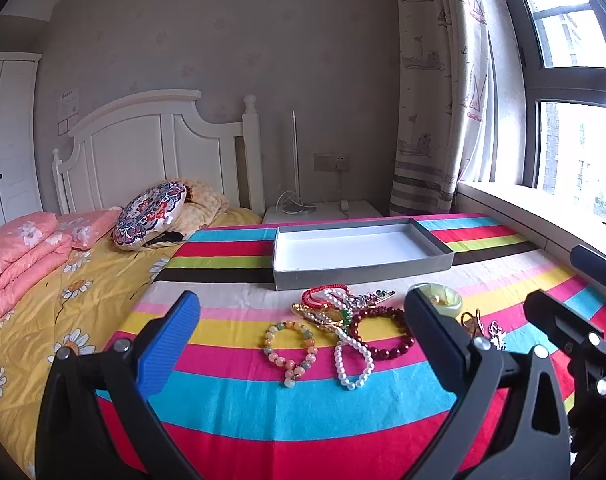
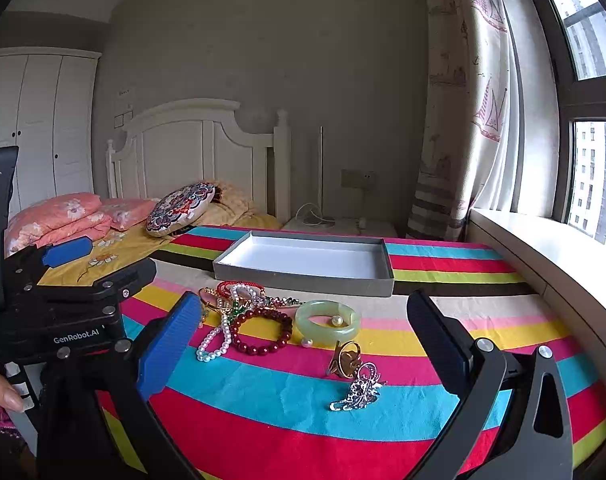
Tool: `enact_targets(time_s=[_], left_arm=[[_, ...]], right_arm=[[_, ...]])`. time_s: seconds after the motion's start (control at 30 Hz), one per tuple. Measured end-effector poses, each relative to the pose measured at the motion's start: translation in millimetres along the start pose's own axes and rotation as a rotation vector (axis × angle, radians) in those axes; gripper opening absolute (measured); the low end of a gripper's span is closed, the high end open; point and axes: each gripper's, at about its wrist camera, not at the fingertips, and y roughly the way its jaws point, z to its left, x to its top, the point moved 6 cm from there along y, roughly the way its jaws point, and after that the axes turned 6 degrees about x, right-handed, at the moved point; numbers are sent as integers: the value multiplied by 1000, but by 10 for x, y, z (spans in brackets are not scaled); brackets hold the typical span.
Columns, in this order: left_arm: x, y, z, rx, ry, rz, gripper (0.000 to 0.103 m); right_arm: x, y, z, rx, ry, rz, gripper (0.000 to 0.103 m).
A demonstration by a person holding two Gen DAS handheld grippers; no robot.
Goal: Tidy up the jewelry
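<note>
1. The left gripper hovers over the striped cloth with its jaws spread wide and nothing between them.
2. The right gripper hangs just to the right of it, likewise wide open and holding nothing.
3. A shallow grey box with a white inside sits on the far part of the cloth, with nothing visible in it.
4. Near the box lies a tangled heap: a red cord bracelet, a white pearl strand, a dark red bead bracelet and a gold hair clip.
5. A pastel bead bracelet lies at the left of the heap.
6. A pale green bangle lies right of the heap, with a loose pearl at its near edge.
7. Nearer still lie a gold ring and a silver brooch, touching each other.
</note>
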Motion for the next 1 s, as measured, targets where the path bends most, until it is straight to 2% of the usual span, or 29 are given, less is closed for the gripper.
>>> enact_targets(time_s=[1.0], left_arm=[[-68, -22, 24, -3, -18, -2, 101]], right_arm=[[0, -23, 31, 10, 14, -11, 99]])
